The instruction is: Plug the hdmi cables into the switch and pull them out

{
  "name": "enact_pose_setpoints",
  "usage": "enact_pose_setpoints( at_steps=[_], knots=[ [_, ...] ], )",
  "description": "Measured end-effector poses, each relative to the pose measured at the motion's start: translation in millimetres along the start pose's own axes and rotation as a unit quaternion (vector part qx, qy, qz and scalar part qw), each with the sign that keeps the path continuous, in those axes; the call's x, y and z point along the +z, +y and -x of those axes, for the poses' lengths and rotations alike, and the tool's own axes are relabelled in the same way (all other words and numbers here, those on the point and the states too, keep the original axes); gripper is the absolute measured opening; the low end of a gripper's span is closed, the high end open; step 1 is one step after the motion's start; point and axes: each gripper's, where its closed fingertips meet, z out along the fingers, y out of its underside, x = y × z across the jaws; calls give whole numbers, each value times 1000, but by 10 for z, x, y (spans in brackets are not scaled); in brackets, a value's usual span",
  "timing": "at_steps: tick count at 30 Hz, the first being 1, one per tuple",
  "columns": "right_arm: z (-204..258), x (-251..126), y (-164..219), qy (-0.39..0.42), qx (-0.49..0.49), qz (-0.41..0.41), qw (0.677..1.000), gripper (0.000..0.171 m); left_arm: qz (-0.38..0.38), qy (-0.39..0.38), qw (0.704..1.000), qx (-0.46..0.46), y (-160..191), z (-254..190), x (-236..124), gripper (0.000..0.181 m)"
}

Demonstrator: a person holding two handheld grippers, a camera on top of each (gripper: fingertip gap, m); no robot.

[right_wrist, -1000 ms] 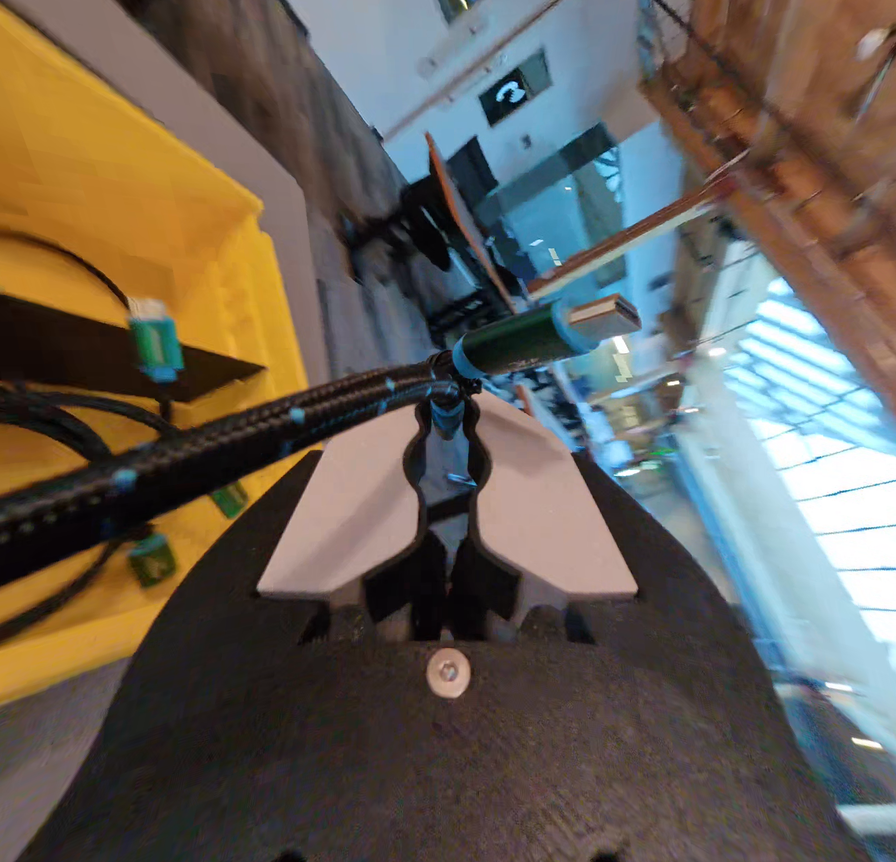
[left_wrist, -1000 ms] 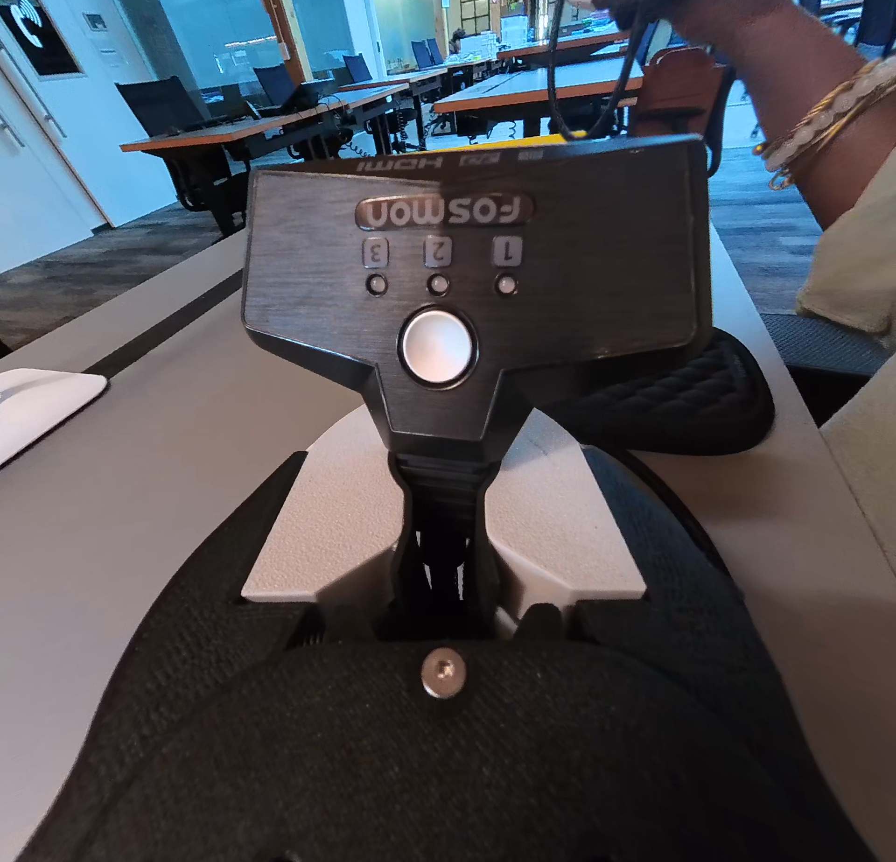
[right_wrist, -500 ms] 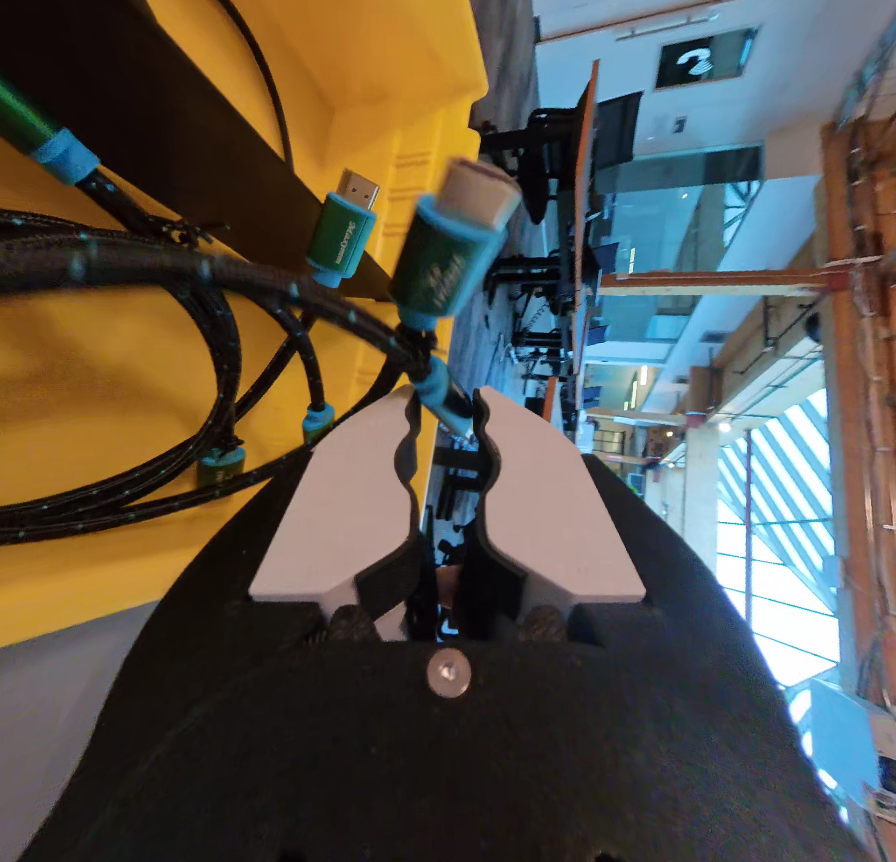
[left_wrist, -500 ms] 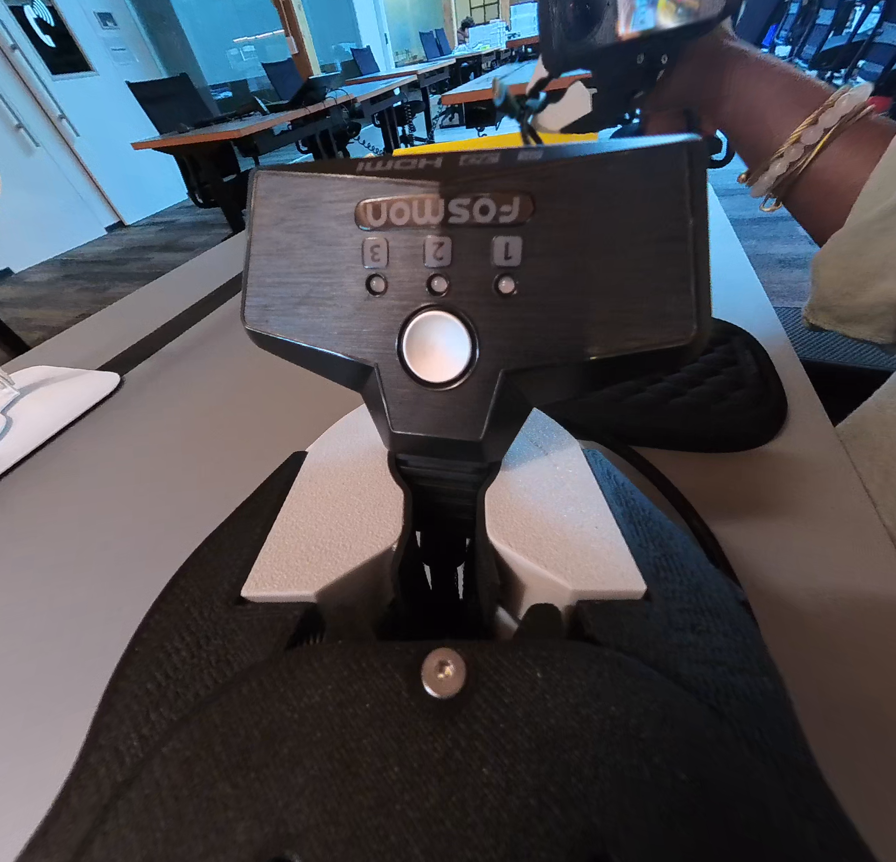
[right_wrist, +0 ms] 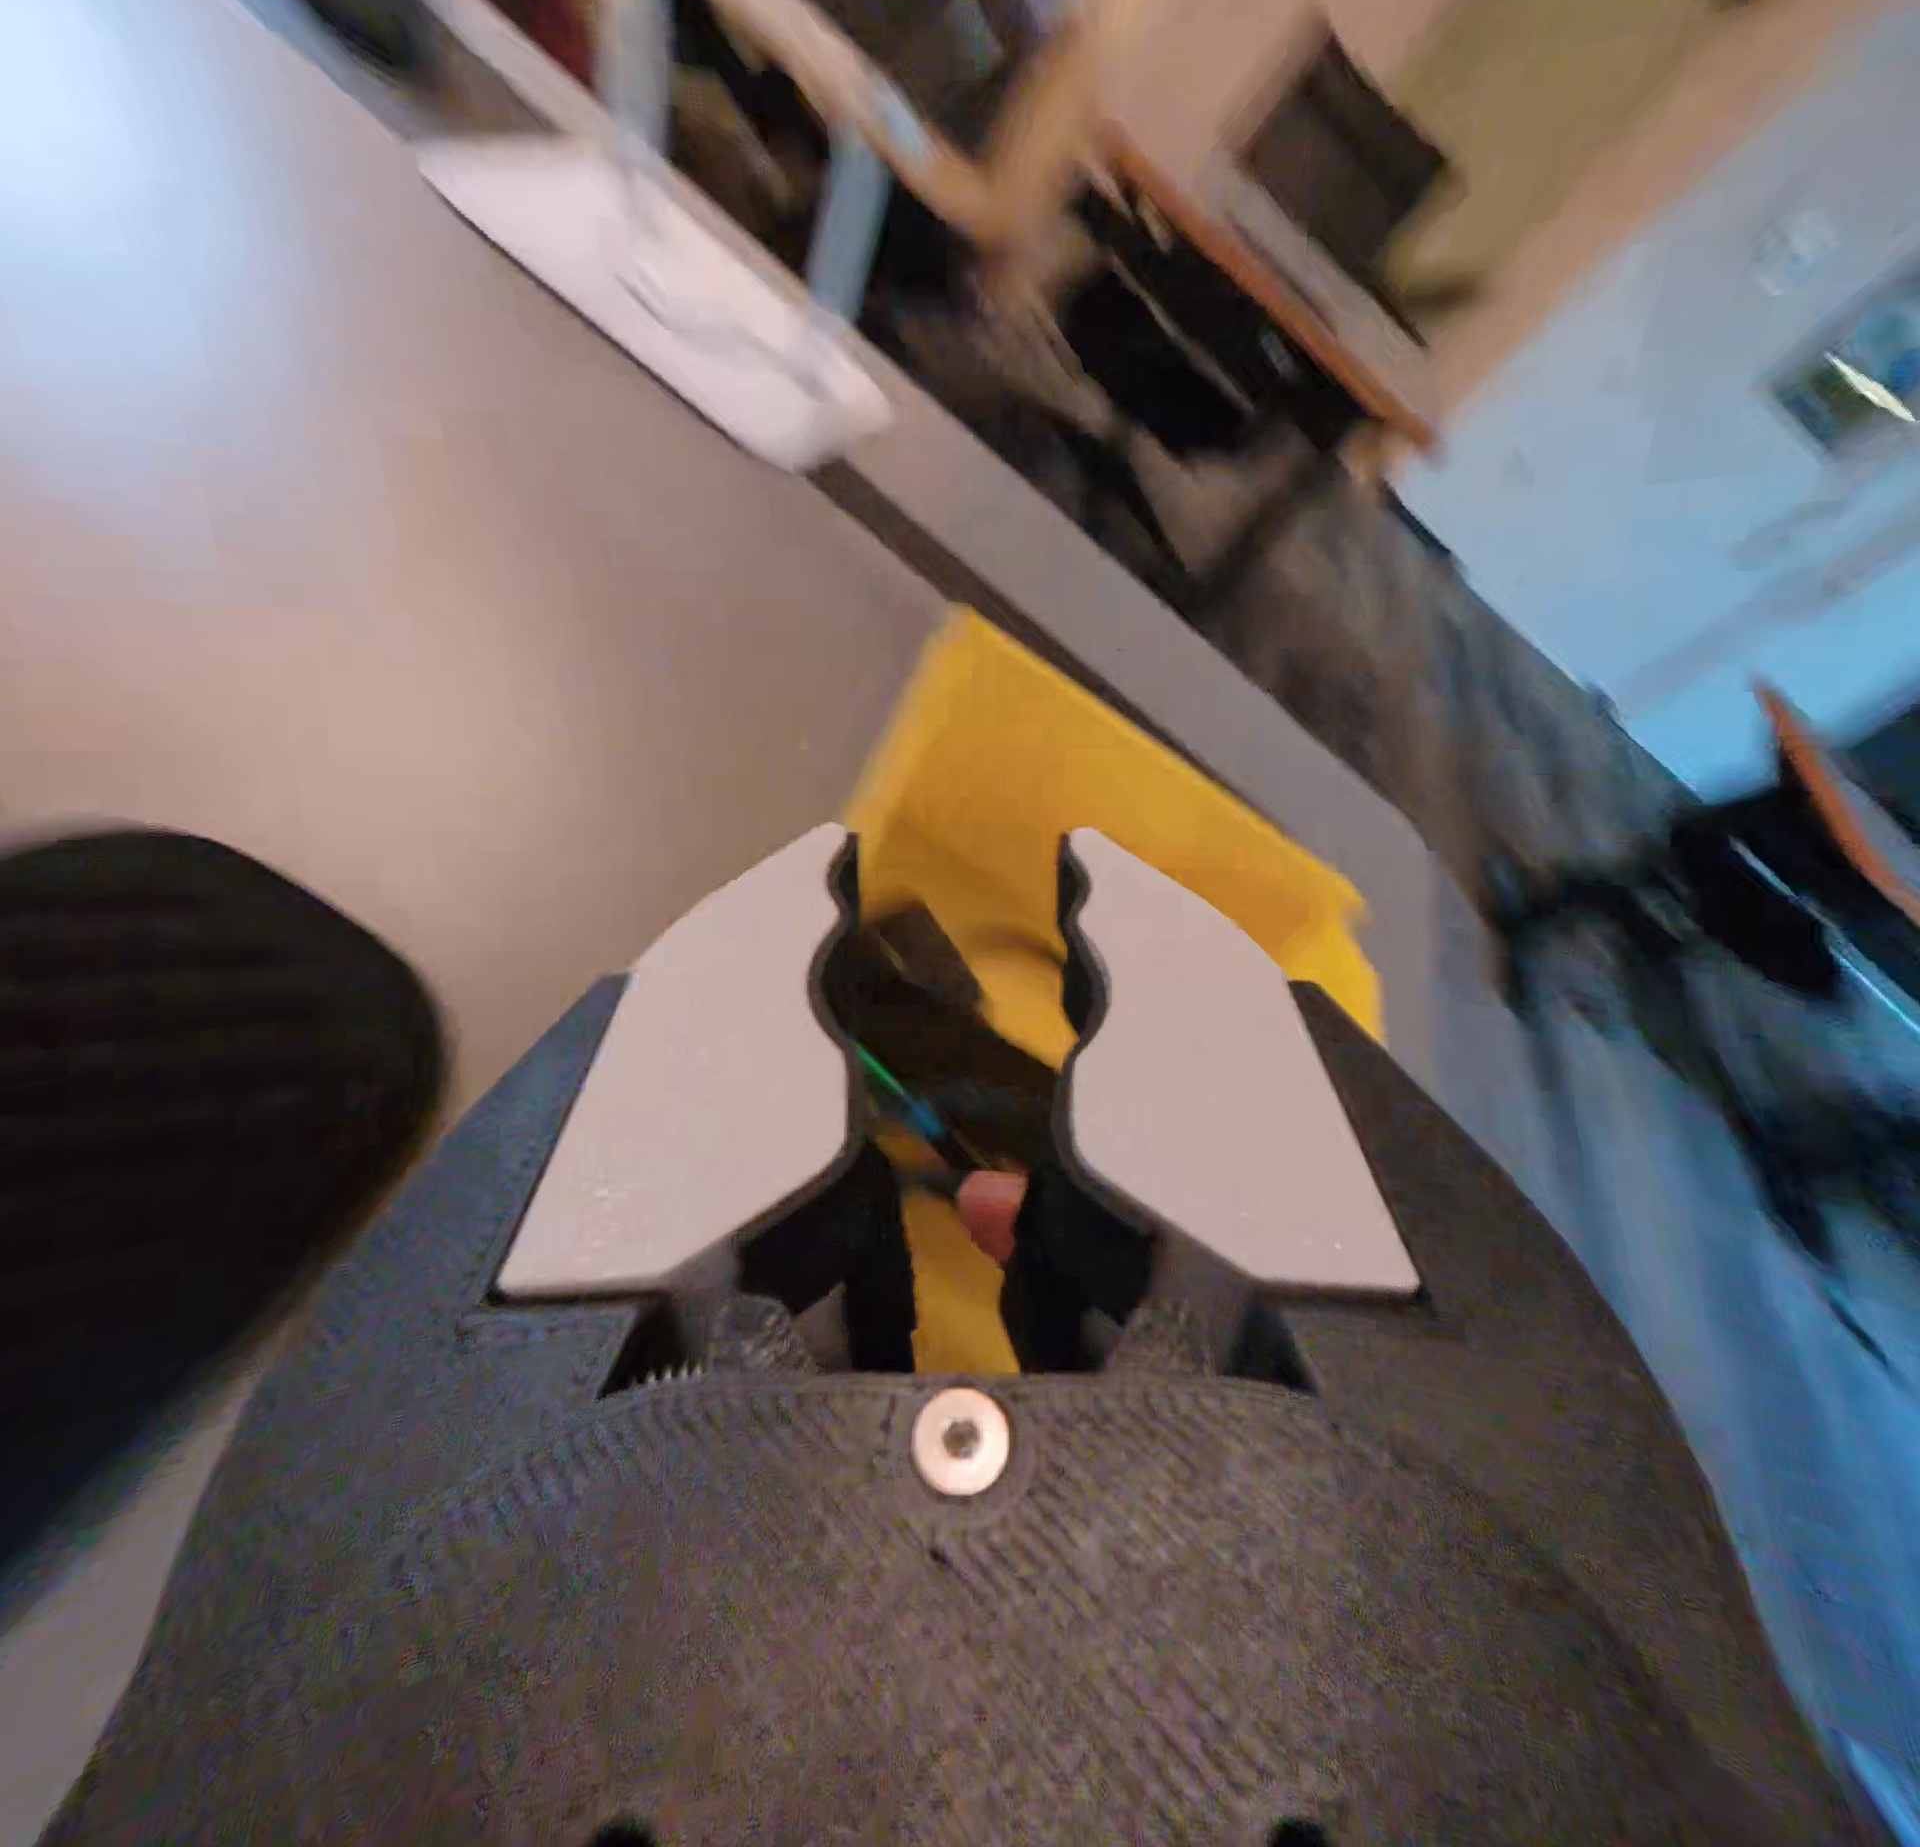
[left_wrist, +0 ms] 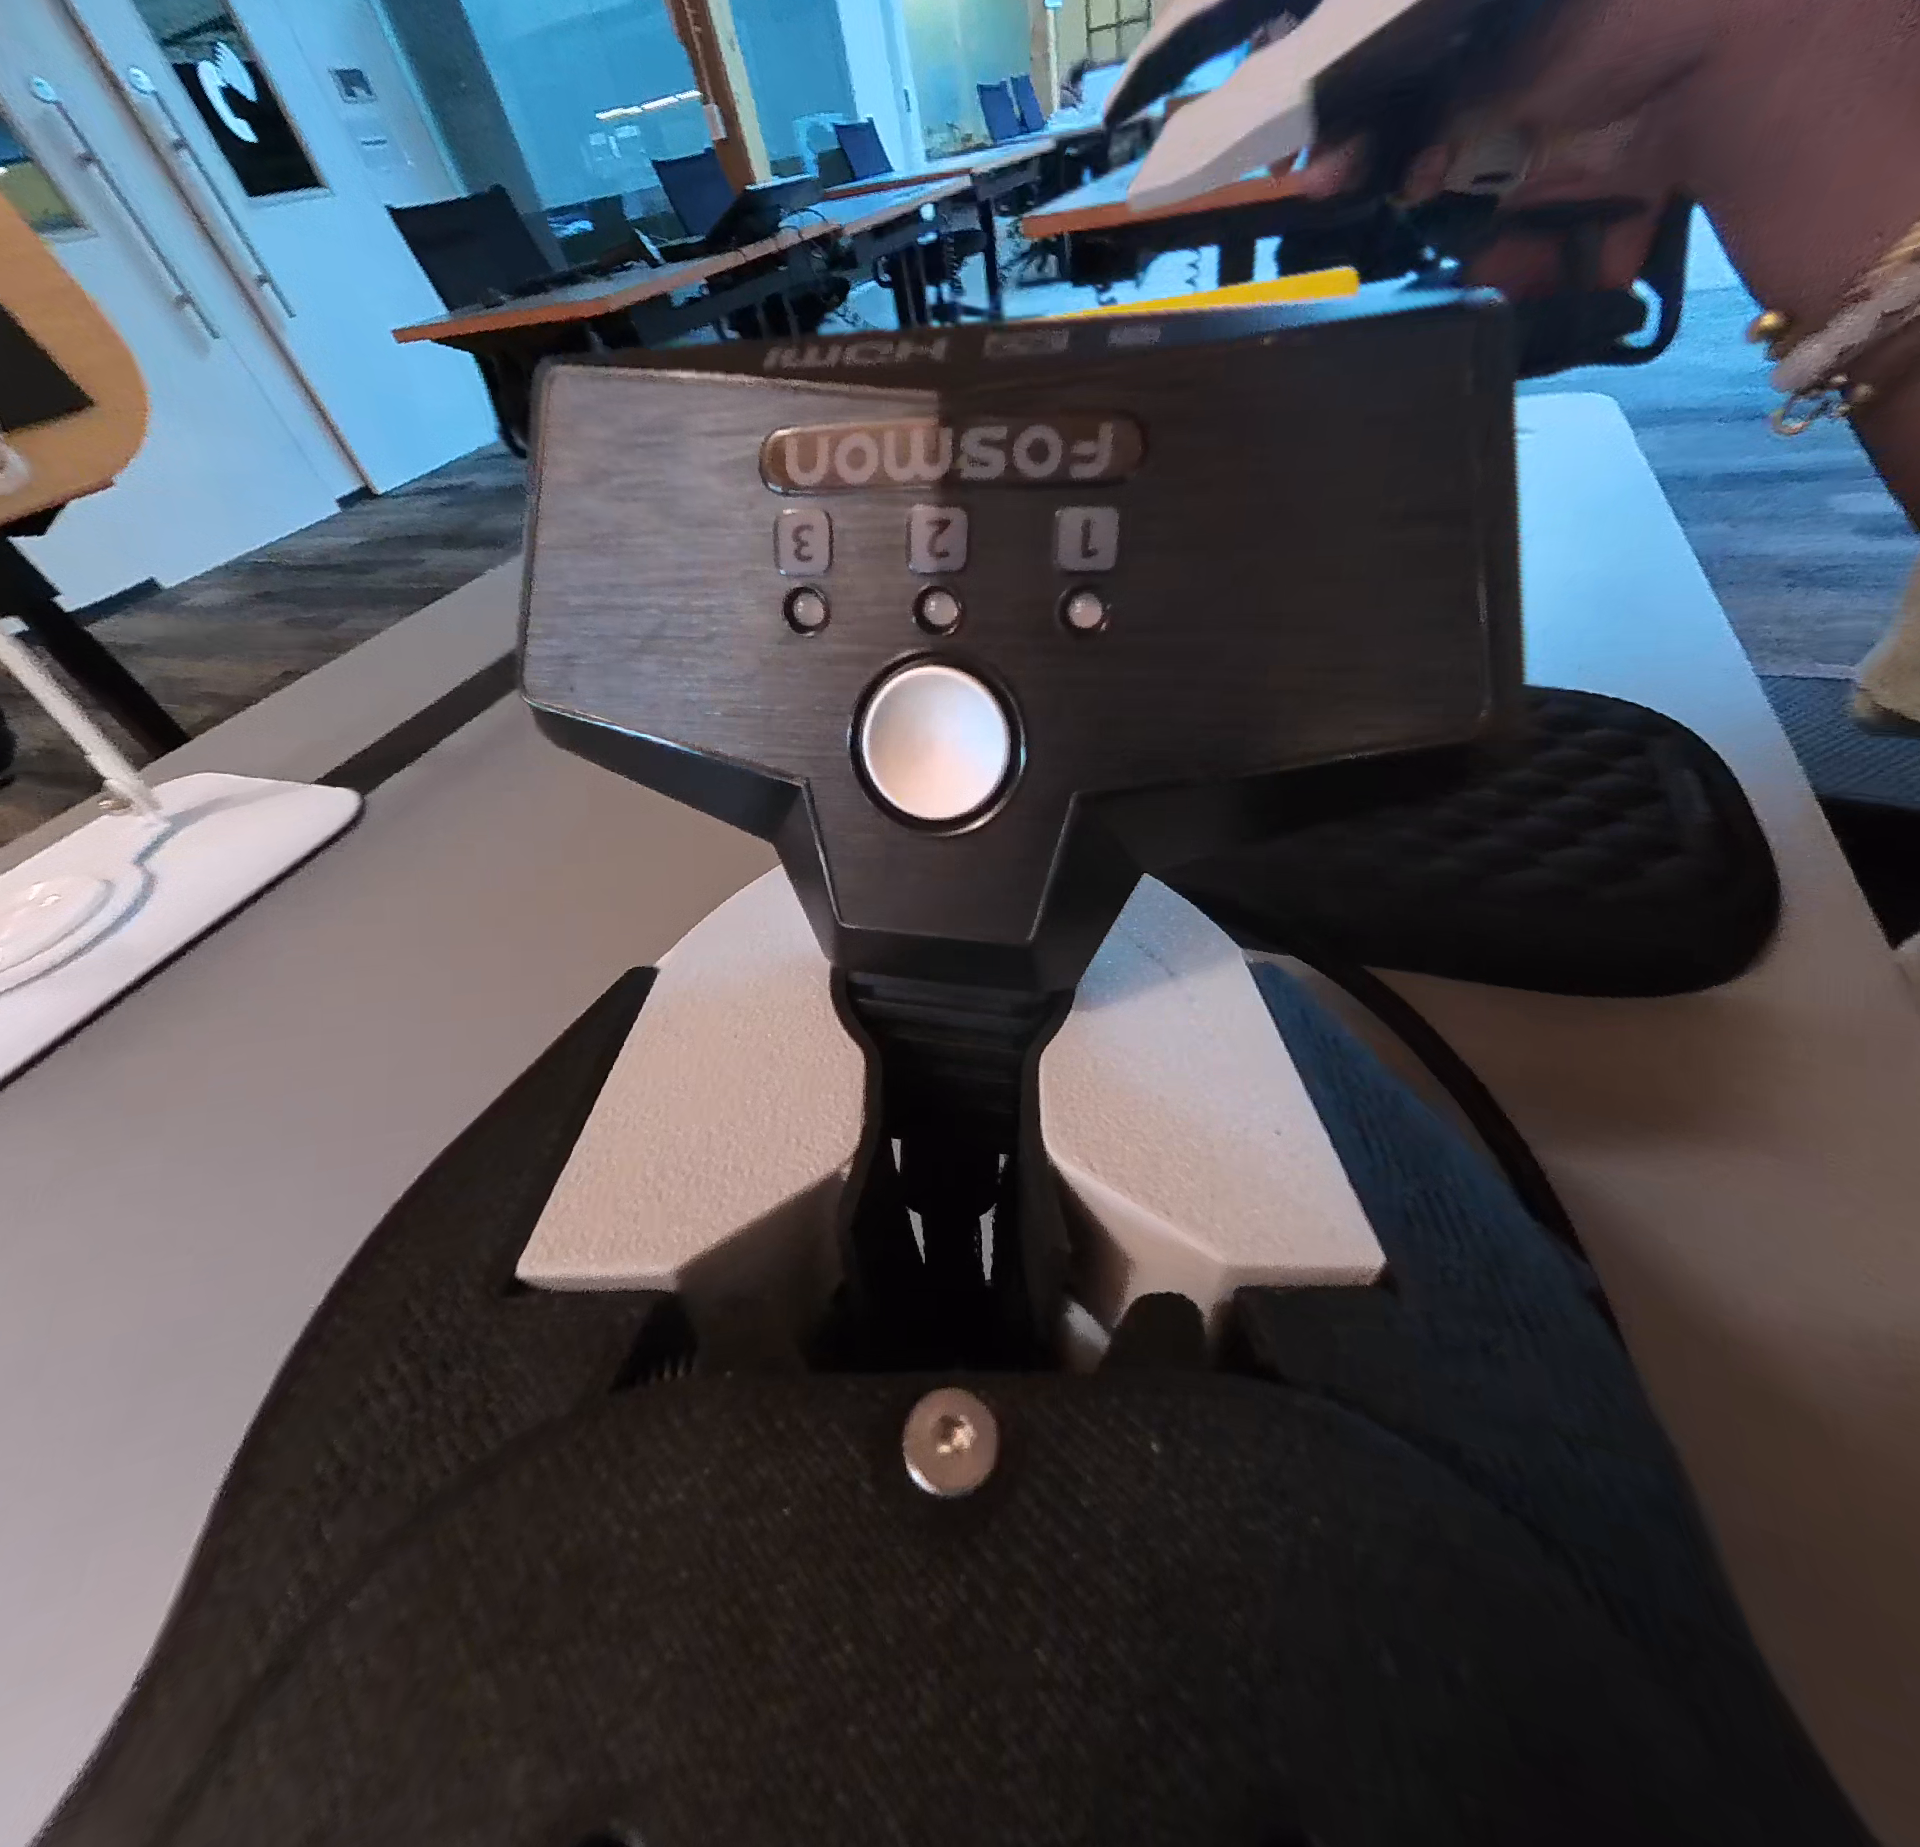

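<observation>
In the left wrist view my left gripper (left_wrist: 940, 935) is shut on the narrow tail of the black HDMI switch (left_wrist: 997, 550) and holds it level above the grey table (left_wrist: 364, 1018). The switch's ports face away and are hidden. My right gripper (left_wrist: 1278, 72) shows blurred above and behind the switch, held by a hand. In the right wrist view, which is badly blurred, the right gripper (right_wrist: 956, 852) is open and empty. Through its gap I see the yellow bin (right_wrist: 1091, 789) and a dark cable with a green-blue plug (right_wrist: 935, 1059) lying below.
A black quilted pad (left_wrist: 1507, 862) lies on the table to the right of the switch, and shows in the right wrist view (right_wrist: 177, 1122). A white stand base (left_wrist: 135, 883) sits at the left. Office desks and chairs stand beyond the table. The grippers' ends are close to 25 cm from one another.
My right gripper has opened and let go of the green-plugged cable, then swung round over the bin. My left gripper still holds the switch and has barely moved.
</observation>
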Motion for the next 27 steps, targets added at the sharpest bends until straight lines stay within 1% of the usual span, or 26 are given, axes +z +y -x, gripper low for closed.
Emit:
enact_pose_setpoints(
  at_steps=[1,2,3,5,6,7,8,9,10,11,12,13,14,15,16,19,20,21,22,23,24,25,27],
  knots=[
    [207,-13,-258,-54,0,-66,996,47,-3,-12,1000,2,-13,37,-9,23],
    [424,-56,-529,-107,3,-137,985,51,-8,-29,1000,5,-29,86,-24,22],
    [639,-118,-791,-160,14,-205,965,55,-14,-53,998,7,-49,153,-44,22],
    [1044,-248,-1232,-259,63,-317,910,65,-31,-122,992,10,-105,350,-122,21],
    [1231,-281,-1398,-302,97,-354,880,70,-39,-164,986,16,-131,460,-183,23],
    [1426,-278,-1515,-342,126,-373,853,80,-48,-204,977,27,-165,560,-255,23],
    [1645,-237,-1583,-379,144,-374,834,91,-63,-238,969,39,-216,632,-331,23],
    [1870,-156,-1612,-406,149,-362,826,103,-84,-260,961,53,-287,667,-403,23],
    [2094,-36,-1584,-420,133,-336,832,115,-111,-269,954,68,-371,667,-466,23],
    [2286,99,-1509,-420,89,-304,850,120,-137,-272,949,82,-453,647,-517,23],
    [2418,226,-1424,-410,33,-278,868,121,-159,-269,945,95,-524,617,-558,22],
    [2484,344,-1350,-392,-15,-258,883,120,-177,-261,943,104,-579,584,-586,22],
    [2488,456,-1298,-371,-48,-240,896,114,-193,-243,944,108,-623,535,-596,22],
    [2470,540,-1275,-356,-67,-228,904,111,-207,-223,947,103,-658,488,-600,22],
    [2452,583,-1288,-351,-71,-228,905,108,-219,-204,949,96,-690,447,-606,23],
    [2461,608,-1360,-374,-50,-247,892,100,-268,-142,950,78,-805,297,-647,22],
    [2493,625,-1333,-385,-55,-240,890,96,-282,-124,949,71,-832,259,-660,55],
    [2534,641,-1290,-394,-67,-227,888,86,-290,-106,949,63,-845,232,-663,87],
    [2590,631,-1248,-404,-83,-217,885,67,-292,-95,950,55,-841,224,-659,118],
    [2621,622,-1237,-402,-97,-218,884,44,-286,-96,952,47,-824,247,-651,124],
    [2578,639,-1269,-378,-101,-229,892,36,-277,-104,954,43,-795,290,-642,114],
    [2535,627,-1301,-366,-97,-239,894,28,-269,-108,956,38,-767,325,-628,113],
    [2515,537,-1347,-389,-68,-246,885,11,-272,-98,957,20,-755,337,-599,113]
  ],
)
